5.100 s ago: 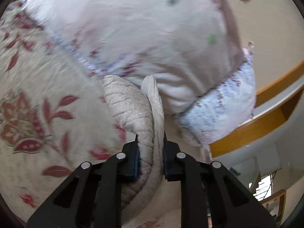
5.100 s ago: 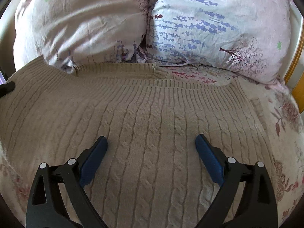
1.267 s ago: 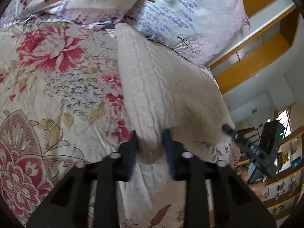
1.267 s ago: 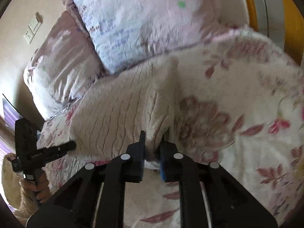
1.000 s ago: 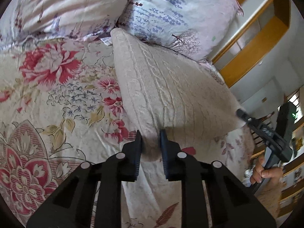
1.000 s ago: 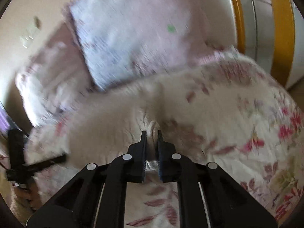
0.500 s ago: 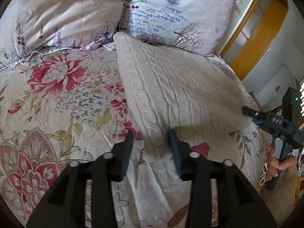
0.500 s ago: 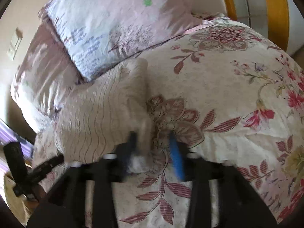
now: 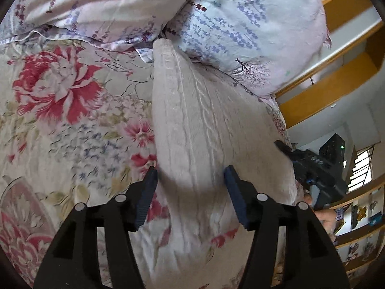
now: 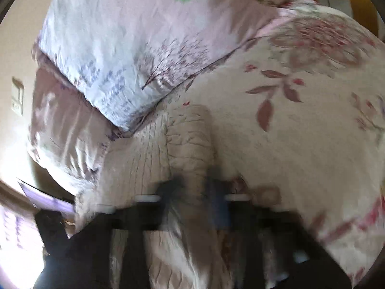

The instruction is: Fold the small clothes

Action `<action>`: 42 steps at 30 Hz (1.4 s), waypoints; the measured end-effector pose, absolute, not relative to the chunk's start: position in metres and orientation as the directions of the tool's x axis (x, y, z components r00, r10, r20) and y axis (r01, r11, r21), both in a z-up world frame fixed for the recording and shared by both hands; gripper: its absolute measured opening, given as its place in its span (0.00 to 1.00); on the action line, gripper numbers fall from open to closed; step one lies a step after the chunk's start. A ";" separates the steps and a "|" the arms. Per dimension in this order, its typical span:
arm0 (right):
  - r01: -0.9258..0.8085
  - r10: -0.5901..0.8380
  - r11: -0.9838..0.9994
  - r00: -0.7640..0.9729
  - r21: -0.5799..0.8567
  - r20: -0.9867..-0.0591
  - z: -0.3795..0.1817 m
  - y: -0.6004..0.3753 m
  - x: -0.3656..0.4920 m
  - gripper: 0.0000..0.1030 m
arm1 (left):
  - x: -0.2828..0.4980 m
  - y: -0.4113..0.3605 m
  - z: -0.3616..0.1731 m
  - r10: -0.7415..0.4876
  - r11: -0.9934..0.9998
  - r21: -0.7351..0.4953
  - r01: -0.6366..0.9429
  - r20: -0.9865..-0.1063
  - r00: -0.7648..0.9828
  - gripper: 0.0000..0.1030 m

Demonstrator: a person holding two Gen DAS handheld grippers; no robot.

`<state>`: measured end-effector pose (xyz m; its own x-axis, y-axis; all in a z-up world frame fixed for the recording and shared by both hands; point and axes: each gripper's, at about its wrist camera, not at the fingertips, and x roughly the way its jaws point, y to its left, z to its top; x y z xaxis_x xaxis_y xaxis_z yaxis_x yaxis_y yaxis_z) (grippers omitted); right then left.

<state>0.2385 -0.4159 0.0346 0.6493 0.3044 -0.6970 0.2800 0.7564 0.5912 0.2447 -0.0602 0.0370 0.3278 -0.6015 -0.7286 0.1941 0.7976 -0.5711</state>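
A beige cable-knit sweater (image 9: 204, 130) lies folded as a long band on the floral bedspread (image 9: 60, 125), its far end against the pillows. My left gripper (image 9: 191, 180) is open, its jaws wide apart over the sweater's near end and not gripping it. The right gripper (image 9: 312, 168) shows at the sweater's right edge in the left wrist view. In the right wrist view the sweater (image 10: 168, 159) lies ahead and under my right gripper (image 10: 195, 187), which is blurred; its fingers stand apart with knit between them.
Two lavender-print pillows (image 9: 240, 19) (image 10: 125, 48) lie at the head of the bed. A wooden bed frame and shelves (image 9: 324, 91) stand to the right. A wall socket (image 10: 17, 98) is on the wall at left.
Both grippers have opened and let go of the sweater's near corners, which they held one second ago. The sweater now rests on the bed. The right wrist view has swung and blurred.
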 end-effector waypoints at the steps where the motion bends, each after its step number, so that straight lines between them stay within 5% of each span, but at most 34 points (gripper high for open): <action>1: 0.258 0.283 0.775 0.674 0.577 -0.682 0.043 -0.415 0.237 0.09 | 0.247 -0.062 0.037 -0.598 0.800 -0.568 0.195 -0.730 0.331 0.57; 3: 0.235 0.232 0.805 0.720 0.545 -0.654 0.057 -0.413 0.233 0.08 | 0.248 -0.064 0.039 -0.593 0.804 -0.559 0.203 -0.731 0.338 0.57; 8: 0.364 0.139 0.830 0.598 0.422 -0.789 0.020 -0.416 0.247 0.08 | 0.257 -0.070 0.040 -0.602 0.798 -0.562 0.218 -0.725 0.335 0.60; 13: 0.368 0.101 0.851 0.586 0.374 -0.804 0.026 -0.410 0.247 0.10 | 0.263 -0.073 0.040 -0.603 0.797 -0.562 0.221 -0.726 0.330 0.62; 18: 0.284 0.102 0.868 0.700 0.407 -0.706 0.066 -0.402 0.220 0.46 | 0.268 -0.067 0.041 -0.616 0.786 -0.581 0.211 -0.709 0.344 0.63; 27: 0.193 0.147 0.928 0.595 0.318 -0.790 0.032 -0.362 0.238 0.48 | 0.271 -0.070 0.033 -0.628 0.777 -0.597 0.201 -0.709 0.320 0.66; 30: 0.202 0.219 0.885 0.612 0.418 -0.760 0.044 -0.378 0.235 0.52 | 0.272 -0.066 0.032 -0.644 0.763 -0.617 0.191 -0.700 0.308 0.66; 33: 0.247 0.290 0.795 0.646 0.553 -0.706 0.048 -0.411 0.233 0.75 | 0.275 -0.061 0.031 -0.657 0.750 -0.636 0.179 -0.690 0.303 0.66; 42: 0.324 0.455 0.656 0.550 0.681 -0.700 0.008 -0.439 0.250 0.75 | 0.286 -0.064 0.016 -0.686 0.723 -0.673 0.153 -0.674 0.275 0.66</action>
